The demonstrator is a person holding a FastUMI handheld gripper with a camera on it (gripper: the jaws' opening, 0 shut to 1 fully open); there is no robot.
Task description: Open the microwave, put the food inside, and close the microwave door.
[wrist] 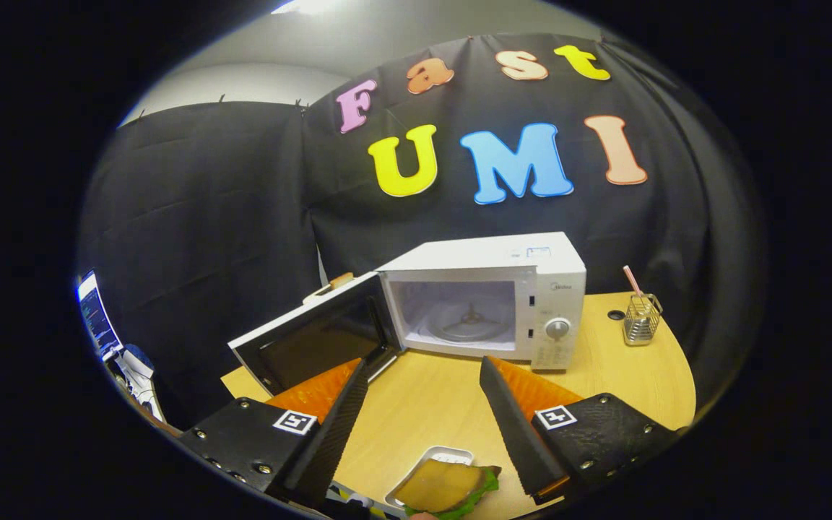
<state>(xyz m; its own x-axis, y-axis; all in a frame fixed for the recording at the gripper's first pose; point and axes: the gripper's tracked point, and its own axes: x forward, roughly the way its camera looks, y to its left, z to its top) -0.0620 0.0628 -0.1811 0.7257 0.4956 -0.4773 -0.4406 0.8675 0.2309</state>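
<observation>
The food (448, 485), a sandwich with a green leaf on a small white tray (436, 456), lies on the tabletop (430, 404) between my fingers and just below them, while the microwave (488, 300) stands well beyond with its door (315, 339) swung wide. My hand-held gripper (423, 419) is spread apart and holds nothing. I judge the pickup comes next: I lower straight down, straddle the tray's rims evenly, close gently, then carry it level toward the cavity, clear of the door.

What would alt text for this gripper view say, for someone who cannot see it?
A hand-held gripper hangs open above a sandwich in a small white tray on a wooden table. Beyond the fingers, a white microwave stands with its door swung open.
</observation>
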